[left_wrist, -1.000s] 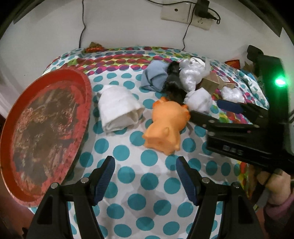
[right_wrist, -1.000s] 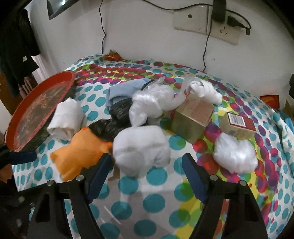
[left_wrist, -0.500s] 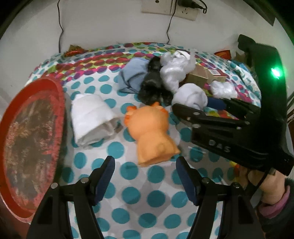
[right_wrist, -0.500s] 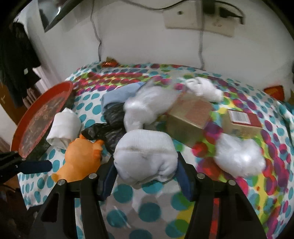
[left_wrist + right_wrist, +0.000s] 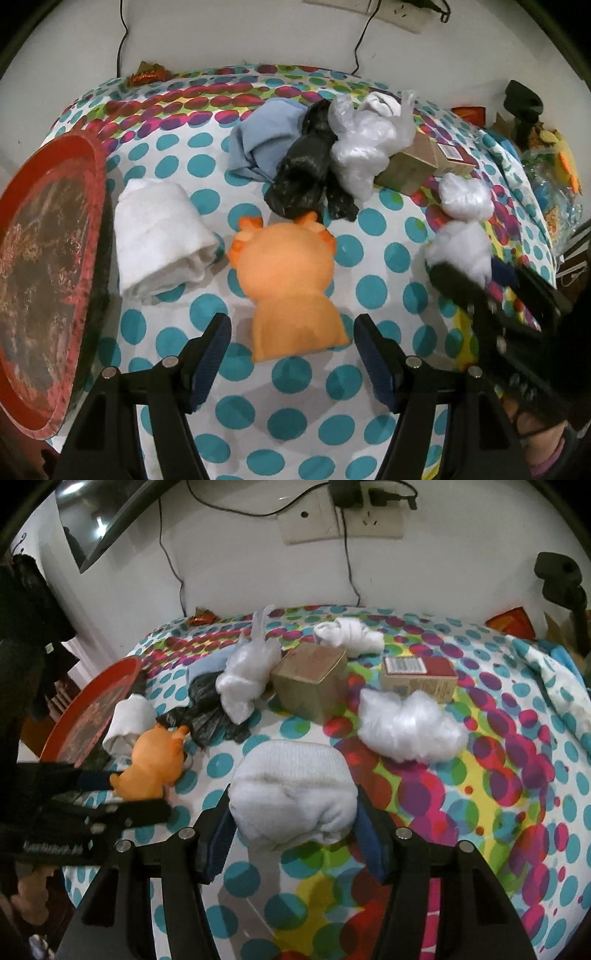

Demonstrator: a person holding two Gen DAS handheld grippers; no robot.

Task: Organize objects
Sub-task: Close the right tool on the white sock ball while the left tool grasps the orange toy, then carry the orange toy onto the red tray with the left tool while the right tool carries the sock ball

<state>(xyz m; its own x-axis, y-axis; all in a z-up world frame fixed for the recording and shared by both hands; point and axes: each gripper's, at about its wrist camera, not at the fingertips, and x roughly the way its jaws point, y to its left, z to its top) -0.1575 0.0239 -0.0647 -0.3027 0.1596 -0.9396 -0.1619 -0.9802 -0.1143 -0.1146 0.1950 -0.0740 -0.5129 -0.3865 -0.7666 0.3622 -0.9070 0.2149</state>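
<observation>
My right gripper (image 5: 293,834) is shut on a rolled white sock bundle (image 5: 293,794) and holds it above the dotted cloth; it also shows in the left wrist view (image 5: 461,251). My left gripper (image 5: 291,347) is open, its fingers on either side of the lower end of an orange plush toy (image 5: 291,280) that lies on the cloth. The toy also shows in the right wrist view (image 5: 153,764). A rolled white towel (image 5: 159,240) lies left of the toy, beside a red round tray (image 5: 40,266).
Behind the toy lie a black plastic bag (image 5: 306,173), a blue cloth (image 5: 262,144), a white plastic bag (image 5: 365,147), a brown box (image 5: 310,679), a red-topped box (image 5: 419,677) and another white plastic bag (image 5: 410,727). A wall with sockets (image 5: 340,520) stands behind.
My right gripper closed on the white sock bundle, lifted it and pulled it back to the right. My left gripper moved in around the orange toy.
</observation>
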